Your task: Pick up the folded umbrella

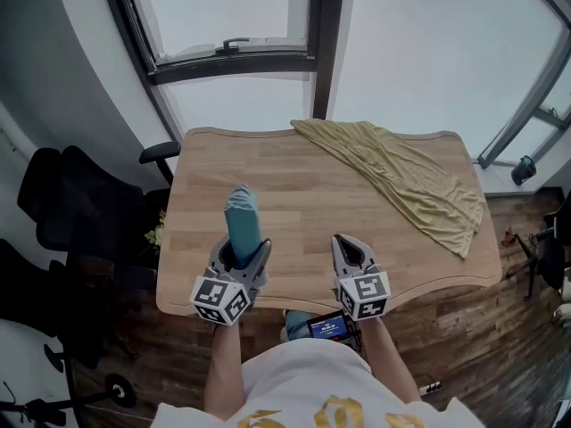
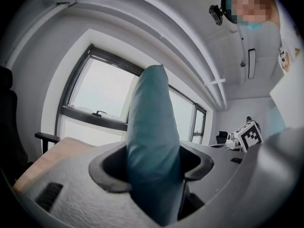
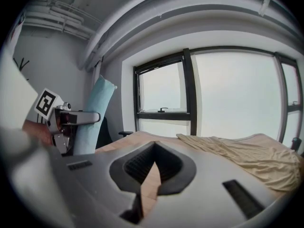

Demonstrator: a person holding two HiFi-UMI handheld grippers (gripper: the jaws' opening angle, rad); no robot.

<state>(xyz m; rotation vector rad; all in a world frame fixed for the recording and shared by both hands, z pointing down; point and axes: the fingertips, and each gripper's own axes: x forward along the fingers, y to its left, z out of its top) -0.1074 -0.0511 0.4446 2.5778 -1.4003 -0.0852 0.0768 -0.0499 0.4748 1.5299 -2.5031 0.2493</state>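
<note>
The folded umbrella (image 1: 242, 221) is a teal sleeve-covered bundle, held up off the wooden table (image 1: 303, 194) near its front left. My left gripper (image 1: 239, 261) is shut on its lower part, and the umbrella points up and away from me. In the left gripper view the umbrella (image 2: 152, 141) fills the gap between the jaws of the left gripper (image 2: 152, 167). My right gripper (image 1: 350, 250) hovers beside it over the front edge, shut with nothing in it. The right gripper view shows the umbrella (image 3: 97, 113) to the left and the right gripper (image 3: 153, 167) with jaws meeting.
A crumpled yellow-green cloth (image 1: 401, 181) lies across the table's back right part. A black office chair (image 1: 71, 212) stands left of the table. Windows (image 1: 232, 25) run behind the far edge. A phone (image 1: 328, 326) sits at my waist.
</note>
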